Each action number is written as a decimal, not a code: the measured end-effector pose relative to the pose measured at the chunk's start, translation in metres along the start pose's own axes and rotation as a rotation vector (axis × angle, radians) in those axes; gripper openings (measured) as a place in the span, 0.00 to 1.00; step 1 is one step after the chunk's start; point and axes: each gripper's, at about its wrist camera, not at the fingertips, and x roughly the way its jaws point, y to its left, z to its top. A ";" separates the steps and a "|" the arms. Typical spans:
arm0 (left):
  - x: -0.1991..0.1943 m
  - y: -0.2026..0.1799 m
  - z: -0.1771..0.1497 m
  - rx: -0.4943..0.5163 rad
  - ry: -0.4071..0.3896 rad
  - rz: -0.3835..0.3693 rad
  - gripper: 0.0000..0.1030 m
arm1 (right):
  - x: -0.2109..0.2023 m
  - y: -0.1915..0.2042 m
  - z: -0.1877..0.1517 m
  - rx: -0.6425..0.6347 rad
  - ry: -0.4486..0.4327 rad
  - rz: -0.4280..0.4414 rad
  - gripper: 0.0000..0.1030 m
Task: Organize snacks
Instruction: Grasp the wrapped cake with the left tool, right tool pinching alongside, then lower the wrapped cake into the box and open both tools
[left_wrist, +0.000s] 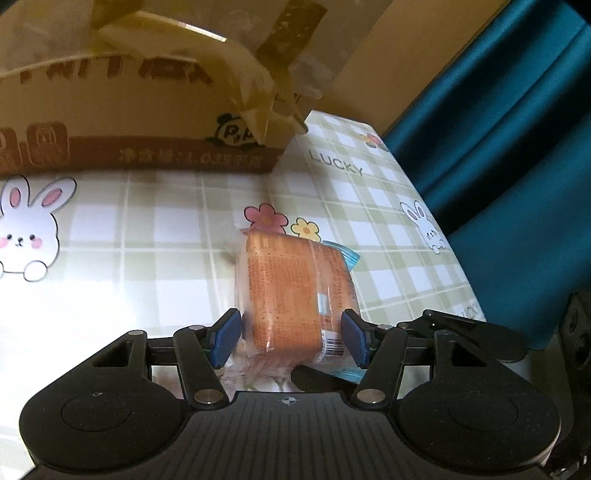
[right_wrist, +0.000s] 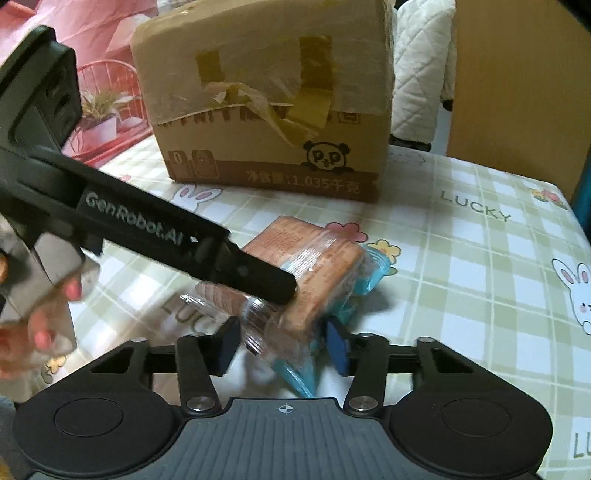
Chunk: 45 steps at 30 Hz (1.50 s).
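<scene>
An orange biscuit pack (left_wrist: 291, 295) in clear wrap with teal ends lies on the checked tablecloth (left_wrist: 155, 236). My left gripper (left_wrist: 290, 338) has its blue pads on both sides of the pack's near end and is shut on it. In the right wrist view the same pack (right_wrist: 314, 266) lies tilted, with the left gripper's black finger (right_wrist: 255, 273) across it. My right gripper (right_wrist: 282, 345) straddles the pack's near end, pads close to the wrap; contact is unclear.
A taped cardboard box (right_wrist: 266, 110) with a panda logo stands behind the pack, also in the left wrist view (left_wrist: 140, 110). The table edge (left_wrist: 461, 258) drops off to the right beside a teal curtain (left_wrist: 517, 129). A pink rack (right_wrist: 107, 74) stands at the far left.
</scene>
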 end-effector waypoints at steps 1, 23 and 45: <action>-0.002 -0.001 -0.001 0.010 -0.004 0.004 0.58 | 0.000 0.002 0.001 -0.005 0.000 -0.002 0.42; -0.162 -0.031 0.111 0.177 -0.447 0.048 0.54 | -0.074 0.039 0.182 -0.230 -0.344 -0.027 0.41; -0.149 0.061 0.198 0.059 -0.386 0.148 0.53 | 0.053 0.047 0.304 -0.262 -0.230 0.036 0.41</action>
